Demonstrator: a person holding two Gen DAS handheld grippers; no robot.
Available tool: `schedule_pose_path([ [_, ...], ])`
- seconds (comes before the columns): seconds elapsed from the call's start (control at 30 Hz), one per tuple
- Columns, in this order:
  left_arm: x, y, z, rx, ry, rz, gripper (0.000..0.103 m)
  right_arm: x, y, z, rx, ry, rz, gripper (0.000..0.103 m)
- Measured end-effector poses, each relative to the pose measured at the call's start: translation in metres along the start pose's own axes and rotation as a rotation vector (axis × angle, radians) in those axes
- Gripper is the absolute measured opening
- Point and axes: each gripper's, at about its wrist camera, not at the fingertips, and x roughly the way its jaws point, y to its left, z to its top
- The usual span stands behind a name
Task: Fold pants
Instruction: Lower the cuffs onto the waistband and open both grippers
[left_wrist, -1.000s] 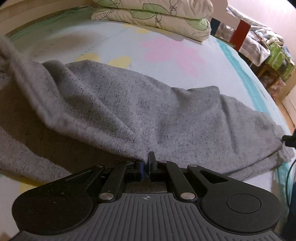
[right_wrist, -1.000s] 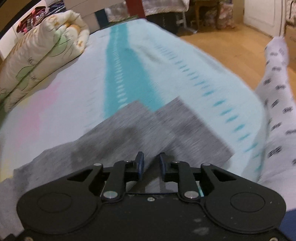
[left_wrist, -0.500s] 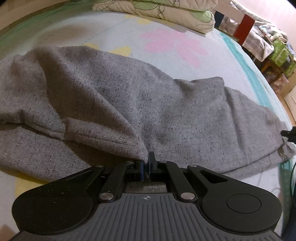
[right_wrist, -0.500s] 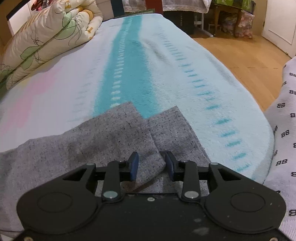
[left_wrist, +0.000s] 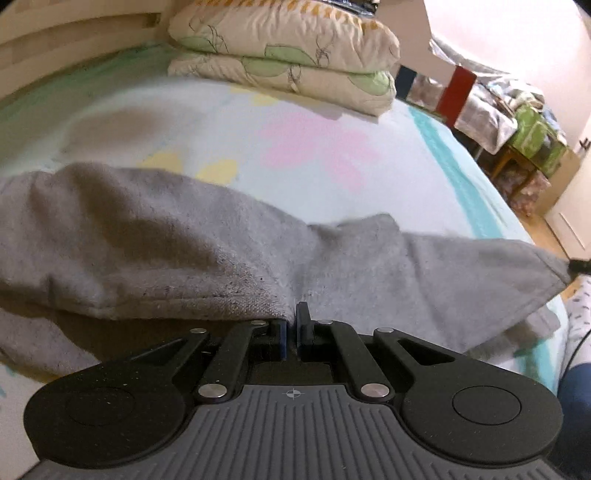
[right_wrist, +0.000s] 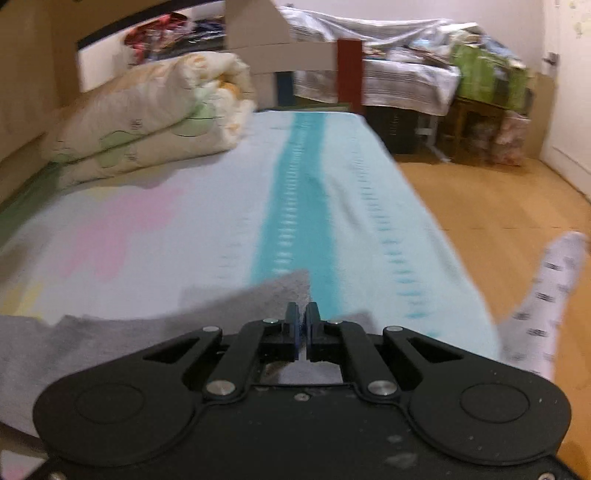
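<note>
On a bed spread with a pale floral and teal-striped sheet (left_wrist: 332, 155), a person is working a pair of grey pants (left_wrist: 155, 236) into a fold, a handheld gripper at each end. The left gripper (left_wrist: 291, 325), low at centre of the left wrist view, is pinching a hemmed edge of the fabric with its jaws pressed together, the cloth draping across the middle of the frame toward the right edge. The right gripper (right_wrist: 302, 325), low at centre of the right wrist view, has just been closing and is now clamped tight on a corner of the pants (right_wrist: 258, 295), which is lifting off the sheet. A folded quilt (right_wrist: 147, 114) is sitting in the upper left, well apart from the work. Judging by the loose, rumpled cloth, the fold is only getting under way: both edges are gripped, but carrying them over, laying them flat and squaring the halves is all still waiting to be done.
</note>
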Motion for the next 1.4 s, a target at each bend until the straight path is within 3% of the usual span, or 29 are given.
schedule_pose_path([
  [0.1, 0.022, 0.005, -0.013, -0.027, 0.092, 0.005, 0.004, 0.026, -0.014, -0.023, -0.007, 0.122, -0.075, 0.005],
  [0.17, 0.033, 0.007, -0.021, -0.025, 0.138, 0.019, 0.004, 0.045, -0.022, -0.039, 0.018, 0.202, -0.078, 0.005],
  [0.23, 0.035, 0.010, -0.023, -0.022, 0.148, 0.025, 0.004, 0.051, -0.023, -0.045, 0.036, 0.226, -0.072, 0.005],
  [0.27, 0.035, 0.010, -0.023, -0.017, 0.149, 0.024, 0.004, 0.051, -0.021, -0.045, 0.035, 0.226, -0.068, 0.006],
  [0.4, 0.036, 0.010, -0.020, -0.003, 0.152, 0.025, 0.004, 0.046, -0.028, -0.037, 0.059, 0.151, -0.043, 0.025],
  [0.8, 0.044, 0.005, -0.019, -0.014, 0.162, 0.029, 0.004, 0.092, -0.029, -0.029, 0.039, 0.210, 0.043, 0.033],
  [0.87, 0.043, 0.005, -0.020, -0.014, 0.158, 0.031, 0.004, 0.091, -0.030, -0.029, 0.047, 0.206, 0.073, 0.025],
  [0.9, 0.042, 0.004, -0.020, -0.017, 0.152, 0.031, 0.004, 0.090, -0.029, -0.028, 0.042, 0.204, 0.086, 0.006],
  [1.07, 0.024, -0.008, -0.020, 0.014, 0.079, 0.024, 0.004, 0.061, -0.014, -0.020, -0.079, 0.079, 0.011, 0.006],
  [1.2, 0.033, -0.014, -0.024, 0.010, 0.111, 0.006, 0.005, 0.073, -0.018, -0.022, -0.094, 0.115, -0.071, 0.006],
  [1.4, 0.040, -0.012, -0.026, 0.001, 0.139, 0.018, 0.005, 0.088, -0.015, -0.027, -0.094, 0.154, -0.097, 0.006],
])
